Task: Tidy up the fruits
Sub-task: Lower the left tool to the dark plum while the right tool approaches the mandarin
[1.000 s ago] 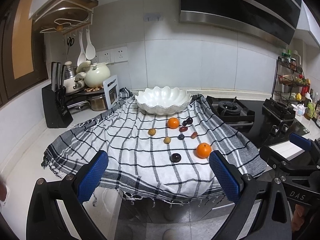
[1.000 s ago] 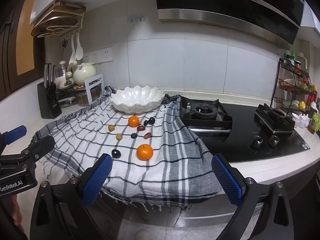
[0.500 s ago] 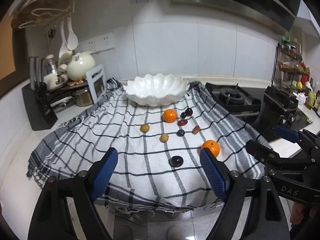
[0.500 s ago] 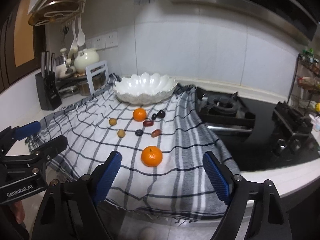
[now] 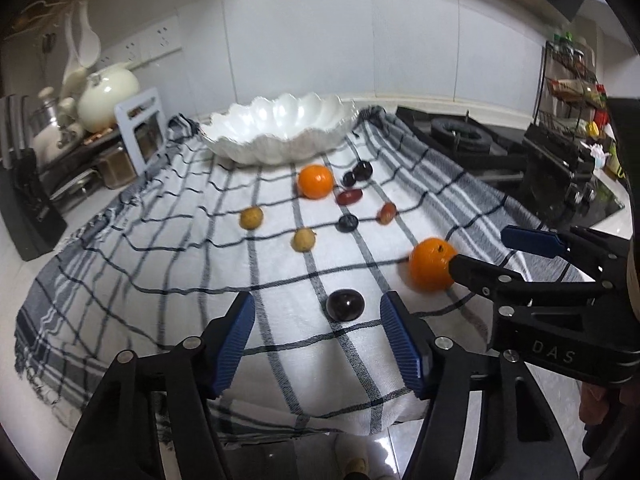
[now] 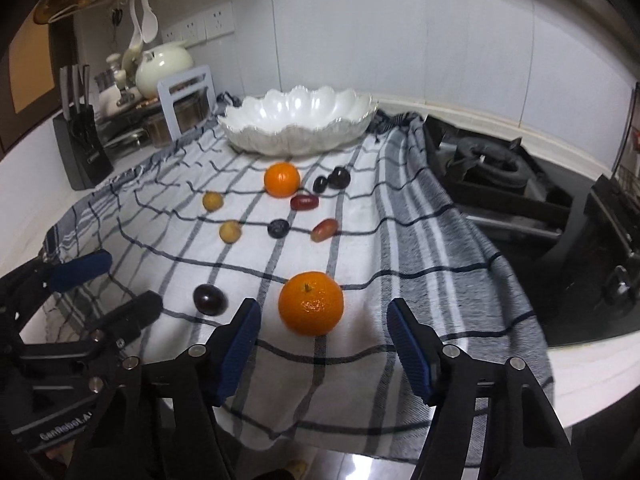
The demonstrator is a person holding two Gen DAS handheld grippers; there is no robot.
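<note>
Left wrist view, kitchen counter under a checked cloth (image 5: 168, 280): left gripper (image 5: 318, 334) is hanging just short of a dark plum (image 5: 345, 305), jaws half-wide and just been closing, nothing between the pads yet.

Right wrist view: right gripper (image 6: 323, 338) is lining up on the near orange (image 6: 311, 303), which is lying just ahead of the fingertips; jaws likewise half-wide, just been closing, pads not touching the fruit.

Stock lying loose on the cloth:
- far orange (image 5: 315, 181), just before the bowl
- two tan round fruits (image 5: 251, 218)
- several small dark and reddish fruits (image 5: 349, 197) between the oranges

White scalloped bowl (image 5: 280, 128): sitting at the far end of the cloth, showing no fruit inside.

Progress, as judged: nothing is sorted yet; every piece is waiting to be moved, the bowl being the likely destination. First two pickups are only being approached.
</note>
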